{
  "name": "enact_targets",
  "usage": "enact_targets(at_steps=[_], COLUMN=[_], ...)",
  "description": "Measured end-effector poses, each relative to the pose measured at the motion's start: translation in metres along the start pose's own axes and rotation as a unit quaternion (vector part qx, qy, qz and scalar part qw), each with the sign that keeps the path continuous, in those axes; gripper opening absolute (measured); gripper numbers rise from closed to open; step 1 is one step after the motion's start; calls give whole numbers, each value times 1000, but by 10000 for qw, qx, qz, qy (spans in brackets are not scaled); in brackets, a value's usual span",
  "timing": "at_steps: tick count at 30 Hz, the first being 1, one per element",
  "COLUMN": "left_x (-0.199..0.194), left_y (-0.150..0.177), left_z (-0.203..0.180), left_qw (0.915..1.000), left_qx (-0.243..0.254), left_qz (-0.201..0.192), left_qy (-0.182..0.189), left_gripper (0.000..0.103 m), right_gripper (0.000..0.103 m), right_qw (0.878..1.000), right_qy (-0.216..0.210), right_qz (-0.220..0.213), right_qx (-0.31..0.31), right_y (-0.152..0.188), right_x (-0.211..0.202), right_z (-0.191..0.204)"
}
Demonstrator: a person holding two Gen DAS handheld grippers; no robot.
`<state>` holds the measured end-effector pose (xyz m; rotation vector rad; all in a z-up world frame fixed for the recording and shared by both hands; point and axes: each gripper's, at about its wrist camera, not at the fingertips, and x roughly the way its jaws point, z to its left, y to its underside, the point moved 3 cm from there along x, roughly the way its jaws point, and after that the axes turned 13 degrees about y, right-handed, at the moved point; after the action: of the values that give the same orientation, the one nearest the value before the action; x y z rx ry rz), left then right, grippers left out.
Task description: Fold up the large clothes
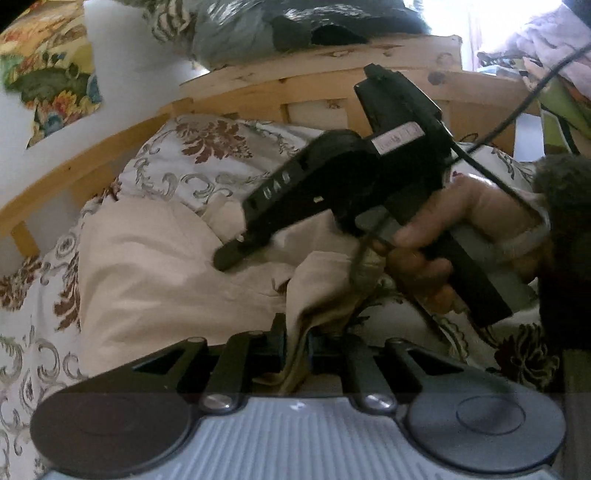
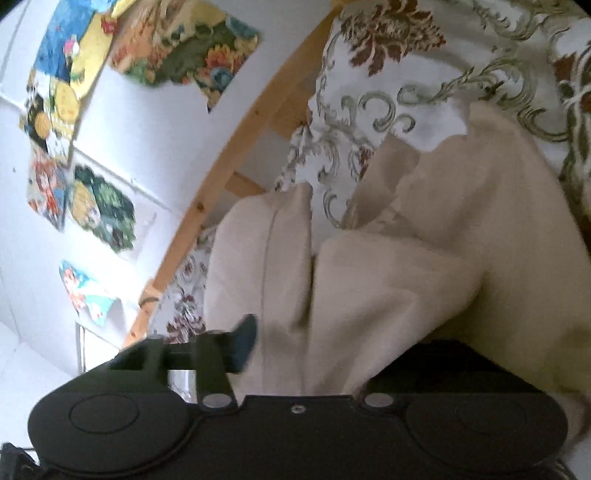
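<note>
Beige garment (image 1: 155, 266) is spread on the patterned bed (image 1: 207, 158) at frame centre, a fold pinched by the left gripper (image 1: 295, 350) fingers. In the right view, cloth is bunched between the right gripper (image 2: 295, 369) fingers; grip cannot be told.

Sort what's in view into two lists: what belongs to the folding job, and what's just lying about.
Part of the job:
- beige garment
- left tool, shut on a fold of the garment
- right tool, tip down at the garment

Just lying about:
- patterned bedspread
- wooden bed frame
- pictures on the wall
- dark bag
</note>
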<state>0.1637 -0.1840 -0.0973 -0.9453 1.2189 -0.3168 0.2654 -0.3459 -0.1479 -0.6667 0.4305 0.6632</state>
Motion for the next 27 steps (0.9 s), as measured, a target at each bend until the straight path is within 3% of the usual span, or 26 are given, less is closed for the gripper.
enact_targets(at_steps=[1, 3, 5, 6, 9, 12, 14, 17, 20, 23, 27], left_x=[-2, -10, -23, -31, -55, -76, -90, -110, -115, -105, -78], left_y=[1, 3, 5, 7, 11, 15, 17, 22, 29, 41, 60], left_z=[1, 2, 3, 3, 4, 12, 26, 60, 97, 140, 182], left_qw=[10000, 9998, 9989, 9980, 9958, 9931, 9866, 9635, 9381, 9135, 8872], left_qx=[-55, -148, -272, -358, -502, -702, -1059, -1997, -2745, -3495, -4352], left_qz=[-17, -125, -284, -409, -690, -944, -1213, -1707, -1914, -1848, -1426], left_qy=[7, 40, 263, 317, 344, -16, -260, -513, -897, -964, -551], left_gripper=[17, 31, 61, 65, 72, 73, 73, 73, 73, 70, 62], right_gripper=[17, 13, 9, 7, 3, 2, 1, 1, 2, 2, 3], right_qw=[9998, 9988, 9977, 9964, 9898, 9787, 9691, 9711, 9725, 9755, 9813], right_qy=[70, 129, 180, 266, 539, 871, 1122, 1092, 1056, 1022, 914], right_qz=[9, -86, -221, -336, -650, -1018, -1253, -1231, -1155, -1100, -1022], right_qx=[-172, -463, -608, -734, -1147, -1557, -1807, -1730, -1723, -1605, -1354], right_y=[2, 4, 4, 4, 3, 3, 2, -1, 0, -1, -2], right_x=[1, 0, -3, -5, -14, -24, -29, -30, -27, -25, -24], right_z=[3, 11, 16, 19, 28, 36, 40, 35, 34, 31, 26])
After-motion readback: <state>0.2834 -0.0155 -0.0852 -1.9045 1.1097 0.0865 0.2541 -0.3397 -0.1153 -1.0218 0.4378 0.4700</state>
